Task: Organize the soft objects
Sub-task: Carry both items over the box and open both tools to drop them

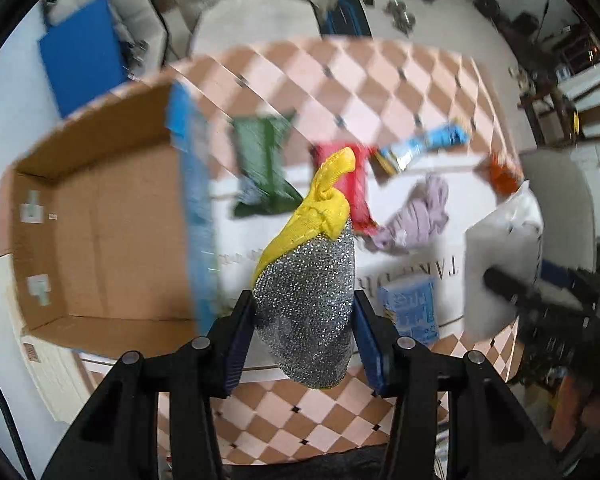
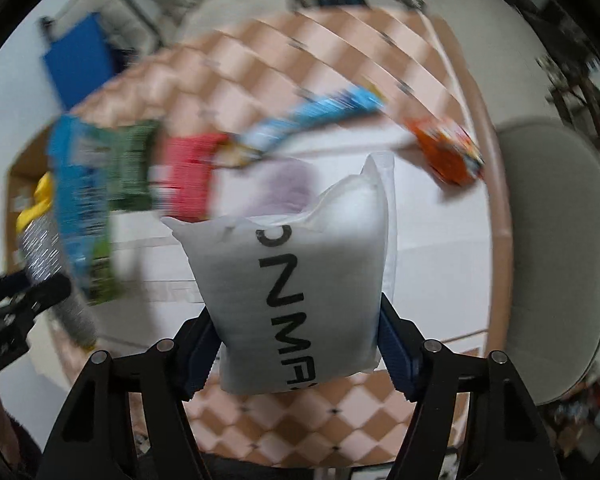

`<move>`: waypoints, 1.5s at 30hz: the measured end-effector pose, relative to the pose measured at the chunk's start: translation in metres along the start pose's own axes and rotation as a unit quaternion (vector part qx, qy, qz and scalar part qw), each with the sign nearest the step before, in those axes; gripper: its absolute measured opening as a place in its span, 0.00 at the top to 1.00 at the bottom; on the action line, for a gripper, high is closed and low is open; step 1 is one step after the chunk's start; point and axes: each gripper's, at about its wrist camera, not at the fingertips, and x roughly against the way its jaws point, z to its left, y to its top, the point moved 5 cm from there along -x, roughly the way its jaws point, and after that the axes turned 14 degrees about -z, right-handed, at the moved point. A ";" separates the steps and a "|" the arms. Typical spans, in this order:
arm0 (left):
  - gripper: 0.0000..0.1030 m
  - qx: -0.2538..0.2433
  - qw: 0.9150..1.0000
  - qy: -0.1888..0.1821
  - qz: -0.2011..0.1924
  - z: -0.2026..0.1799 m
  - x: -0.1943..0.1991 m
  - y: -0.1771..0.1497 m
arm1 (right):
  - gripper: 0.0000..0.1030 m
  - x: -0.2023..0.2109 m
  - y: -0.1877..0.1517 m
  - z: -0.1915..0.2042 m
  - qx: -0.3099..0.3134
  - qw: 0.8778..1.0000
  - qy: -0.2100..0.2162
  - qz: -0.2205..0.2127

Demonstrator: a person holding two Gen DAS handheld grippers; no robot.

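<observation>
Both jaws clamped, left gripper (image 1: 304, 320) on silver-yellow scrubber (image 1: 310, 280), right gripper (image 2: 300, 344) on white foam pouch (image 2: 296, 296); low grips, either may slip before the cardboard box (image 1: 100, 240) far left.

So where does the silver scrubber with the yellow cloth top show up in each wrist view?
Left wrist view: the silver and yellow scrubber sits at centre, clamped in the left hand-held gripper.
Right wrist view: the scrubber is at the far left edge, blurred, above the left hand-held gripper.
Shared landmark: the red packet lying on the table beyond it in both views.
</observation>
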 end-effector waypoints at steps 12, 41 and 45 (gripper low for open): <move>0.57 0.077 0.996 0.025 -0.033 0.167 0.035 0.064 | 0.29 0.026 0.044 0.257 0.051 0.994 0.079 -0.054; 0.36 0.100 0.982 -0.063 0.146 0.276 -0.131 0.081 | 0.21 -0.179 0.085 0.383 -0.007 1.000 -0.002 0.027; 0.17 0.085 0.988 -0.045 0.123 0.280 -0.116 0.082 | 0.12 -0.166 0.087 0.381 -0.008 1.000 -0.002 0.017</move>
